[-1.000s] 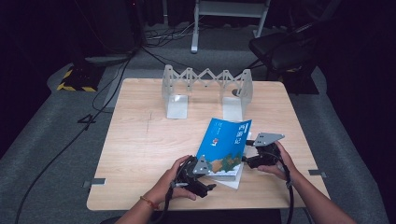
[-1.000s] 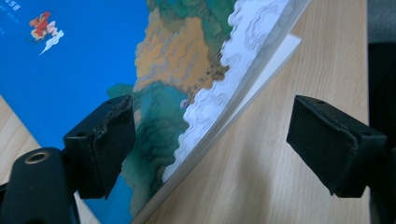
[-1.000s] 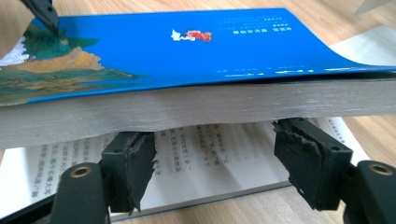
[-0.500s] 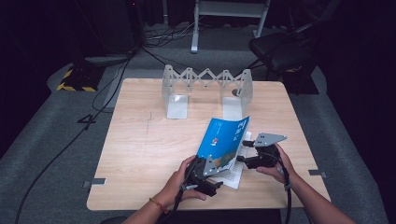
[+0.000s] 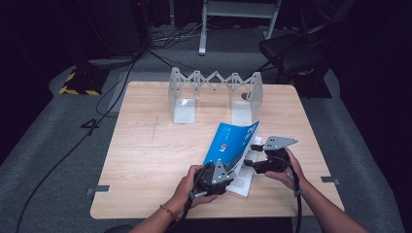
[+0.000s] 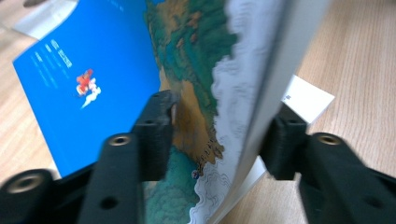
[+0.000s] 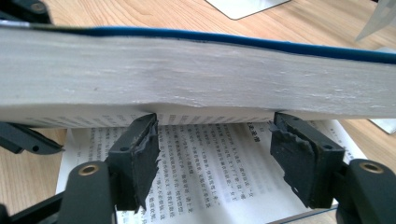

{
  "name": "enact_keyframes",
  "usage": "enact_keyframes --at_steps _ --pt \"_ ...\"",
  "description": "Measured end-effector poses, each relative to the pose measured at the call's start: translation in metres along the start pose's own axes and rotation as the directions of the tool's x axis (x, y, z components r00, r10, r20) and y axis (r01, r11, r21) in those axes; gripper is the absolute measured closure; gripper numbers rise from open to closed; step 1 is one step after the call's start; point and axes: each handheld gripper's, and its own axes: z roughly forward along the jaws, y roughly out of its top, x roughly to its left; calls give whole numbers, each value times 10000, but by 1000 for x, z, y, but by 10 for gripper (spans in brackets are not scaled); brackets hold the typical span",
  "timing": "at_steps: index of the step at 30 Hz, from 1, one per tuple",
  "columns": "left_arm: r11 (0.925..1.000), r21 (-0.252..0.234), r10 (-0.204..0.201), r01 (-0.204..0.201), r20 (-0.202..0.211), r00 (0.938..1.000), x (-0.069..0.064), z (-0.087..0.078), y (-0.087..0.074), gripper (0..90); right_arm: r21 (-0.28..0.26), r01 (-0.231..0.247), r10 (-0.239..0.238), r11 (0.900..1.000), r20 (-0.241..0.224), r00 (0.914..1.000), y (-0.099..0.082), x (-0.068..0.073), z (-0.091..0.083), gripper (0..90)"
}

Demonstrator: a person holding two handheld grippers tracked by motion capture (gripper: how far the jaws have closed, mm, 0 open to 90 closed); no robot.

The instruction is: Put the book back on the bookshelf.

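Left gripper (image 5: pixel 219 174), held in left hand (image 5: pixel 187 187) near front table edge: jaws straddling raised blue-covered part of book (image 5: pixel 232 143), one each side, gap showing; firm clamping cannot be told. Right gripper (image 5: pixel 248 163), held in right hand (image 5: pixel 286 172) at book's right: jaws spread apart under lifted page block, above printed page. Book open on wooden table (image 5: pixel 145 160), front-right area. Folding rack (image 5: pixel 214 90) well apart at far edge; bare wood to left.

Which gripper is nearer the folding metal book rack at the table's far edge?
Right. The right gripper sits at the open blue book's far-right side, closer to the rack. The left gripper is at the book's near corner, closer to the person.
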Motion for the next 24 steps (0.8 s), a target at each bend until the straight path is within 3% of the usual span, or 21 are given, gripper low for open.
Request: enact_keyframes --at_steps 7,13,19,20,24 --pt "9990 -329 -289 294 143 9995 9 -8 -1 657 -190 -332 327 9993 -218 9992 -4 -5 -1 325" --pt "9953 -549 -794 799 120 9968 22 -18 -7 741 84 -286 290 9996 -568 9980 -13 -5 0 318" --pt "9945 -472 -918 937 408 9949 34 -25 -15 743 99 -52 62 9999 -954 9954 -22 -6 -7 314" --pt "9943 -480 -937 957 440 9946 35 -25 -16 742 -28 77 -80 10000 -1114 9937 -22 -5 -11 324" --pt "9922 -449 -1132 1165 707 9911 43 -29 -20 736 -651 538 -599 9964 -966 9935 -17 -4 -23 330"
